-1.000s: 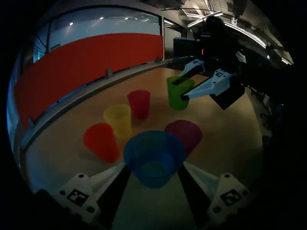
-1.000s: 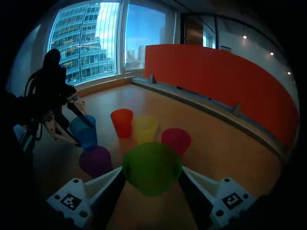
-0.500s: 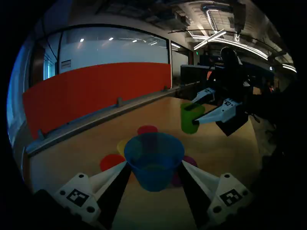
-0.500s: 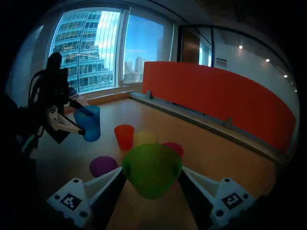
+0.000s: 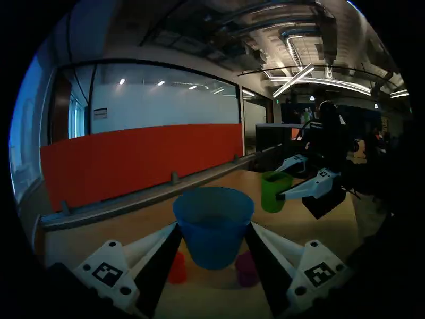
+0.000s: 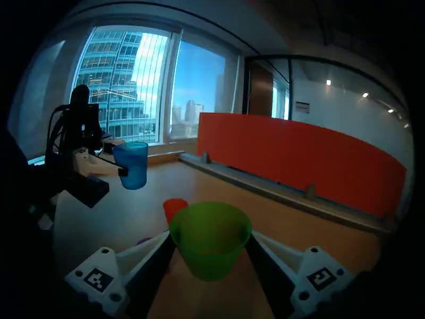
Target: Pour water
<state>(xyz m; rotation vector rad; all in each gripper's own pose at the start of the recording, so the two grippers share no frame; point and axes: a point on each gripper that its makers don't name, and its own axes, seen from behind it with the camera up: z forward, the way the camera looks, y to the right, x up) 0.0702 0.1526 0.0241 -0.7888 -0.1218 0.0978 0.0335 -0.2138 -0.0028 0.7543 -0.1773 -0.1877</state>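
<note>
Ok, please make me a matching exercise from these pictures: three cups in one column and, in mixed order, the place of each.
1. blue cup
2. green cup
3. red cup

A. standing on the table
B. gripped in the left tool
C. gripped in the right tool

Pairs: 1-B, 2-C, 3-A

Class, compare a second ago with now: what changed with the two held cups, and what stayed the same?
The left gripper raised the blue cup, the right gripper the green cup, well above the table. Both cups stay upright and gripped.
</note>
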